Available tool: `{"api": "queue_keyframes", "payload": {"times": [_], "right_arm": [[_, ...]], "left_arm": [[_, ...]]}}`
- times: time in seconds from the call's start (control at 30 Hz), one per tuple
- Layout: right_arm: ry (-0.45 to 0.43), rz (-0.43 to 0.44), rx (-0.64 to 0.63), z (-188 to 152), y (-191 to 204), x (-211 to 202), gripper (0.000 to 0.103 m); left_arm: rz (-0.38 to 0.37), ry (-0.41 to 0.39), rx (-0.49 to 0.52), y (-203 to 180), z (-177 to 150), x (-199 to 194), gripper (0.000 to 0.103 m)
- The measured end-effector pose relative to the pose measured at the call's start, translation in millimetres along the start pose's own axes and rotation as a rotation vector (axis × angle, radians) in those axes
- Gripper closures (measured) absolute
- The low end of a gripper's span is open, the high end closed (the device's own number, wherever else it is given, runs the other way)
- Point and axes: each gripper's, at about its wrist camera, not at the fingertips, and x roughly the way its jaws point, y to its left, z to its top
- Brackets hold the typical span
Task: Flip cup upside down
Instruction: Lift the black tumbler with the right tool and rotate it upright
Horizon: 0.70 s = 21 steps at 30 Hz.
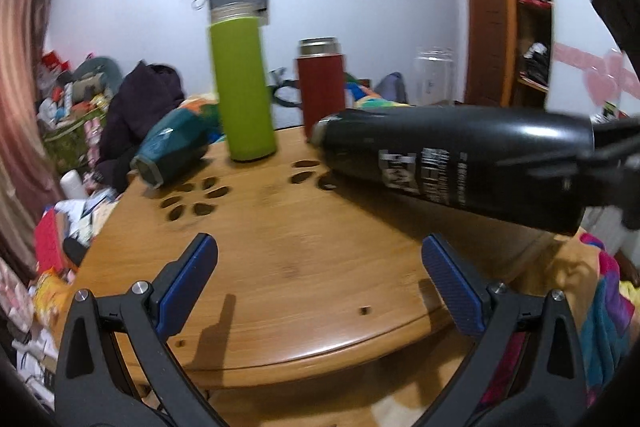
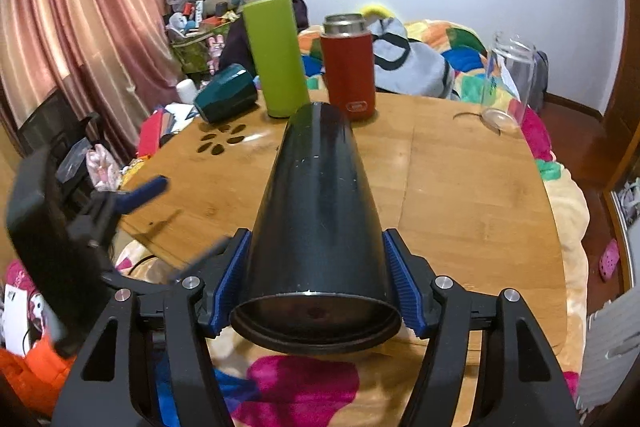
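Observation:
A tall black cup (image 2: 316,211) lies almost level in my right gripper (image 2: 316,283), which is shut on it near its base, above the wooden table (image 2: 460,187). Its base faces the right wrist camera and its far end points away over the table. In the left wrist view the same black cup (image 1: 452,163) hangs across the right side, its steel-rimmed mouth pointing left and slightly down. My left gripper (image 1: 320,279) is open and empty, low over the table's near edge; it also shows at the left of the right wrist view (image 2: 132,195).
On the table's far side stand a green flask (image 1: 242,91), a red flask (image 1: 322,87) and a clear glass cup (image 2: 506,83). A teal cup (image 1: 172,151) lies on its side by leaf-shaped cutouts (image 1: 196,195). Bedding and clutter surround the table.

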Motion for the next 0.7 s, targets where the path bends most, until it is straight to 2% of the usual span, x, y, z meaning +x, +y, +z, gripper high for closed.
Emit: {"api": "queue_keyframes", "payload": {"times": [0.3,0.7], "right_arm": [[-0.014,-0.001,-0.08,-2,18,-18,0.042],[-0.013,0.058,-0.183,-6,24,-36,0.041]], "left_arm": [[-0.034,-0.089,0.137,-32,2,0,0.0],[-0.112,-0.146,0.167,-48,8,-1,0.0]]}}
